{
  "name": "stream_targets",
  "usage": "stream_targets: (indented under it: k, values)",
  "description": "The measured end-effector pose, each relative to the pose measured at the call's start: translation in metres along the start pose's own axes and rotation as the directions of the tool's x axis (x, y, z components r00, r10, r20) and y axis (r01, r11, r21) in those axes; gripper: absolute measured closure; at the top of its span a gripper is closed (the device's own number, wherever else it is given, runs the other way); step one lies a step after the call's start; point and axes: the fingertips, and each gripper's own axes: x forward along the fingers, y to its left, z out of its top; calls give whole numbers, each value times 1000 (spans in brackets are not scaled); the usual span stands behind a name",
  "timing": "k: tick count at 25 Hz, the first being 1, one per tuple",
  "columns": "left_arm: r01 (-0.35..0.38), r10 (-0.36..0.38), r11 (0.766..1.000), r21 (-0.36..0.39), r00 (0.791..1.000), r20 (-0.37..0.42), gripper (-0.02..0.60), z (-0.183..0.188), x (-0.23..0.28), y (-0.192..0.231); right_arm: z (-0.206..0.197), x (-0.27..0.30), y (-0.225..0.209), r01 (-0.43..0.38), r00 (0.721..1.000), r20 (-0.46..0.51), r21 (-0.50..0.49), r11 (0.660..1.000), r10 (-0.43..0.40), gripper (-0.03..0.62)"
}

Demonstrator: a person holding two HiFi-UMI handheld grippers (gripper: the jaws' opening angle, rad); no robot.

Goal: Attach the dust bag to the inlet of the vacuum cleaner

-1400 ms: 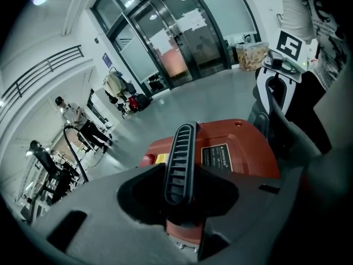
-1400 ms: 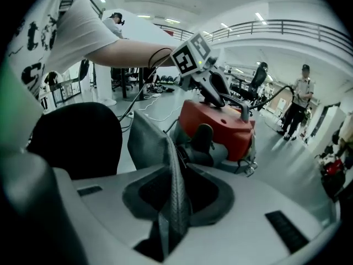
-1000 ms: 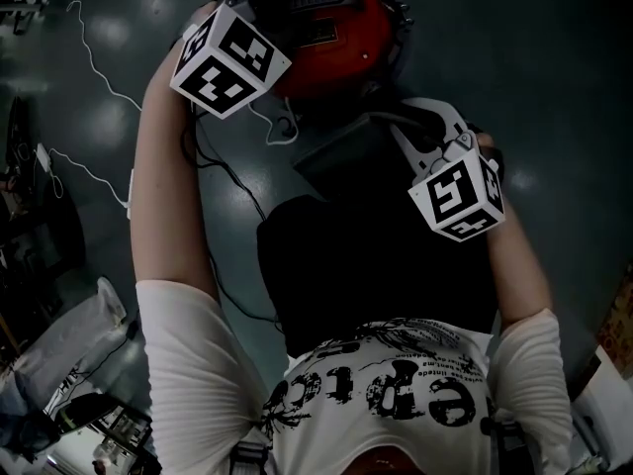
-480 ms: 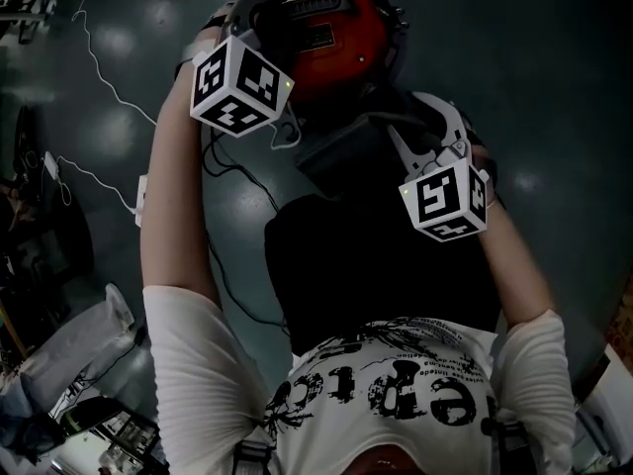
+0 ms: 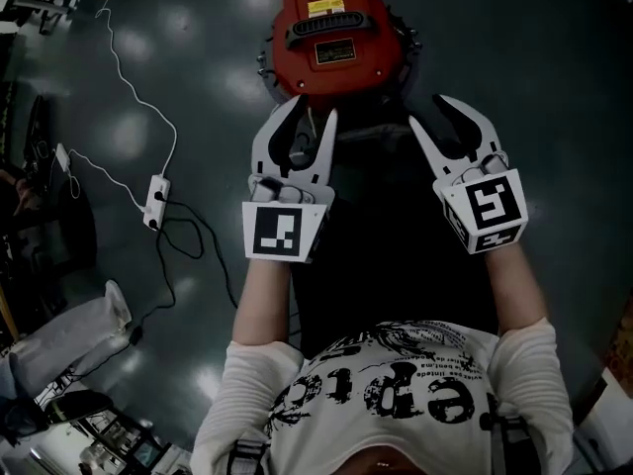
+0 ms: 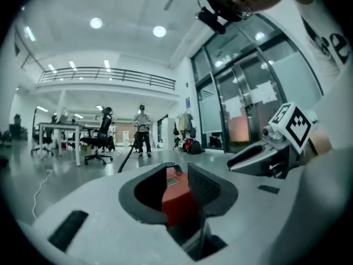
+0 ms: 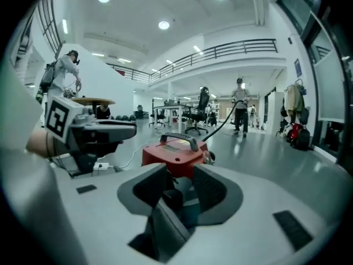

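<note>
Looking steeply down on a red vacuum cleaner point(image 5: 336, 38) on a dim floor point(image 5: 554, 67), with what seems to be the dark dust bag point(image 5: 374, 161) lying right against its near side. Left tongs point(image 5: 315, 109) and right tongs point(image 5: 428, 109) hover near it, both just opening, jaws apart with nothing between them. The bag is probably light and limp, so its stiffer mouth collar looks the best place to grip.

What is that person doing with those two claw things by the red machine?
A person stands over a red vacuum cleaner on the floor, holding a left gripper and a right gripper out toward it. Both pairs of jaws have just been opening and stand apart with nothing between them, so neither gripper holds anything at this moment.
</note>
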Motion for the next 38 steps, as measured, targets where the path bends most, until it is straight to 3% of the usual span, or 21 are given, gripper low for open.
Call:
stream_targets:
  k: [3, 5, 9, 14, 19, 23, 26, 31, 38]
  values:
    - [-82, 80, 992, -96, 997, -23, 572, -5, -20, 0, 10, -9, -16, 137, 986, 83, 54, 989, -142, 591]
    - [-118, 117, 986, -116, 993, -17, 578, -1, -27, 2, 19, -13, -20, 160, 978, 120, 78, 984, -168, 591]
    - [-177, 170, 979, -96, 982, -83, 578, 15, -48, 5, 45, -32, -7, 118, 984, 126, 84, 989, -129, 592]
    - [-206, 201, 972, -110, 978, -59, 578, 122, -40, 9, 138, -71, -5, 112, 985, 126, 59, 992, -119, 592]
    - [-193, 186, 966, -173, 981, -56, 578, 284, -57, -22, 267, -158, -11, 122, 985, 106, 101, 987, -133, 592]
    - [-161, 157, 979, -127, 987, -44, 578, 411, -91, -47, 362, -237, -16, 144, 981, 114, 135, 980, -160, 592]
    - [-182, 181, 977, -107, 983, -17, 578, 480, -119, -63, 421, -295, -13, 139, 979, 138, 104, 985, -153, 592]
    - [-212, 215, 975, -66, 975, 60, 578, 558, -166, -93, 478, -367, 3, 124, 971, 201, 39, 992, -129, 592]
    - [-188, 191, 981, -42, 979, 74, 578, 572, -230, -117, 478, -426, 37, 147, 966, 207, 52, 988, -155, 592]
